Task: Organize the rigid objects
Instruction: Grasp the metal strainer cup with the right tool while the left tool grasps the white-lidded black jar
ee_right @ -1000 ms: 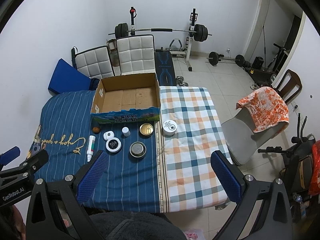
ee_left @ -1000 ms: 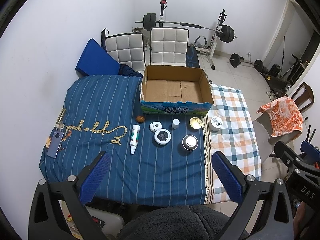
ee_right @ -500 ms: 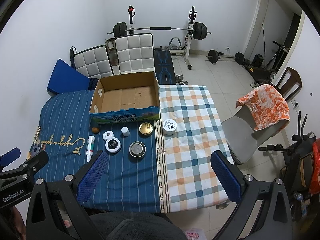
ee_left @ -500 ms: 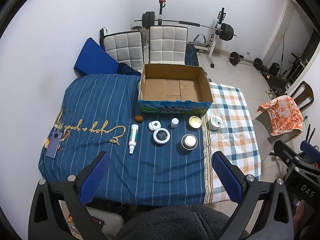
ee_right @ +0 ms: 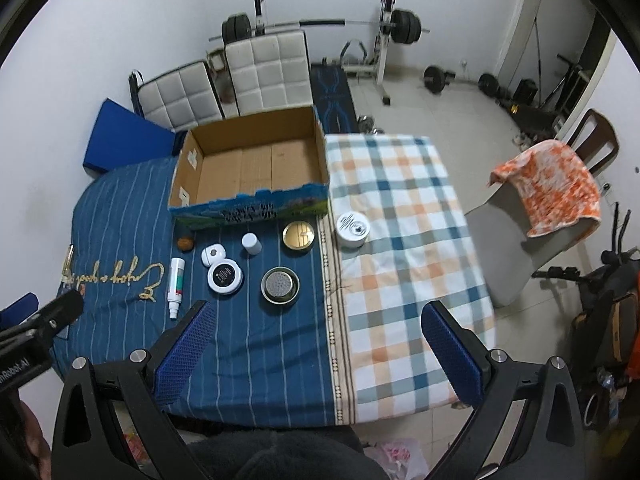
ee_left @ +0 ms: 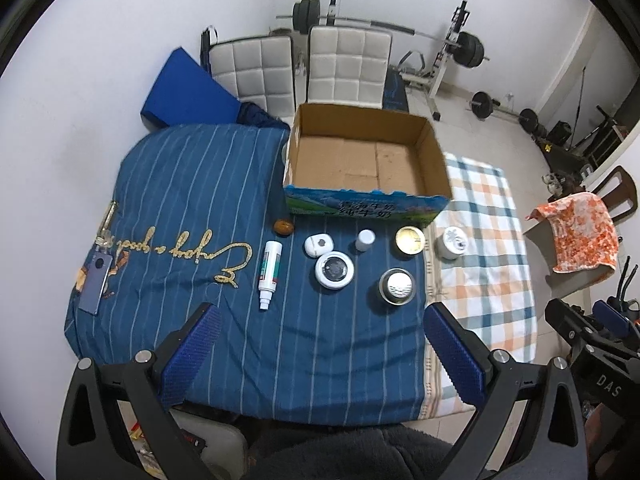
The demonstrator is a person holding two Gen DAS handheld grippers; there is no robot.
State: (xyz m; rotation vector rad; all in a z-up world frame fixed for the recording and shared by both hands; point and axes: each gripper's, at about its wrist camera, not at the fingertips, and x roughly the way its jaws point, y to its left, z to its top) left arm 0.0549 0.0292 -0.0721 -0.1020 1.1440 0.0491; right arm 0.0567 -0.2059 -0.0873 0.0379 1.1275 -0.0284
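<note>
Hovering high above the near edge of the table, the left gripper (ee_left: 320, 344) and the right gripper (ee_right: 316, 340) are both holding their blue-padded fingers spread wide apart, grasping nothing. An open cardboard box (ee_left: 366, 160) is sitting at the far side of the table with its bare floor showing, straddling the seam where the blue striped cloth (ee_left: 180, 208) is meeting the checked cloth (ee_right: 400, 248). All the small items are lying just in front of the box's printed front wall. A small brown round object (ee_left: 283, 227) is resting at the box's near left corner, and a white tube (ee_left: 270, 268) is lying lengthwise a little nearer than it. To the right of these, a small white round case (ee_left: 318, 245), a white capped bottle (ee_left: 365, 239) and a gold-lidded tin (ee_left: 410, 239) are lining up along the box front. A larger white disc with a dark centre (ee_left: 334, 270) and a metal-topped round tin (ee_left: 397, 286) are sitting nearer than that row. A white jar (ee_right: 352, 227) is standing on the checked cloth, off the box's near right corner.
</note>
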